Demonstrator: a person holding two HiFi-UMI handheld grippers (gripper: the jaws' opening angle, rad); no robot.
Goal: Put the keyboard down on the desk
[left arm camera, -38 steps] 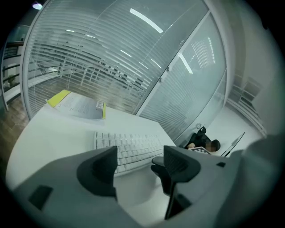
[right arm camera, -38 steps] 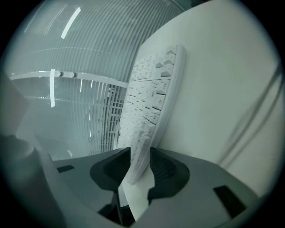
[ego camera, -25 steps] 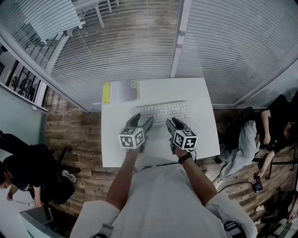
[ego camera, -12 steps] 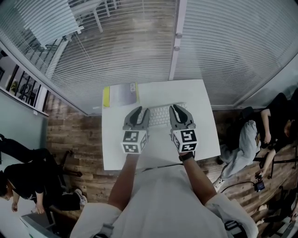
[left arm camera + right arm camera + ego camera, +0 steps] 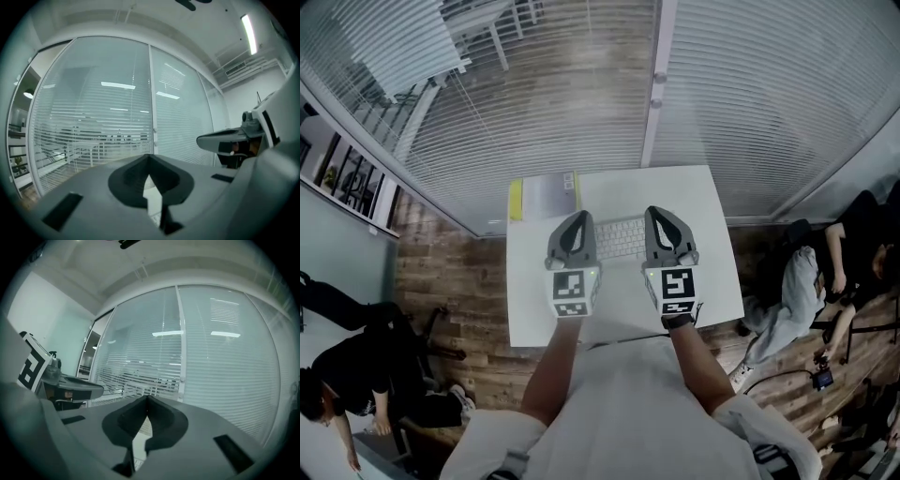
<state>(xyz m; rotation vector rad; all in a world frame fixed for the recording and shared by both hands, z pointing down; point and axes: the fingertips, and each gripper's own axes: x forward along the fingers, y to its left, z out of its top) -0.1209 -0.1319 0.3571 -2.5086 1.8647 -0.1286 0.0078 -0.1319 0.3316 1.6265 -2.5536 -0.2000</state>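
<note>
Left tool (image 5: 578, 221), right tool (image 5: 660, 215) lifted, just closed empty, keyboard (image 5: 620, 238) half-hidden

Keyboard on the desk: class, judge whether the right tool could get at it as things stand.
Probably yes: the right tool hangs over the right end of the keyboard with nothing between them, though its jaws are shut and must open first.

The left gripper (image 5: 577, 225) and the right gripper (image 5: 664, 223) rose away from the flat white keyboard (image 5: 621, 238) on the white bench (image 5: 717, 253), turned level, and their jaws closed on nothing.
</note>
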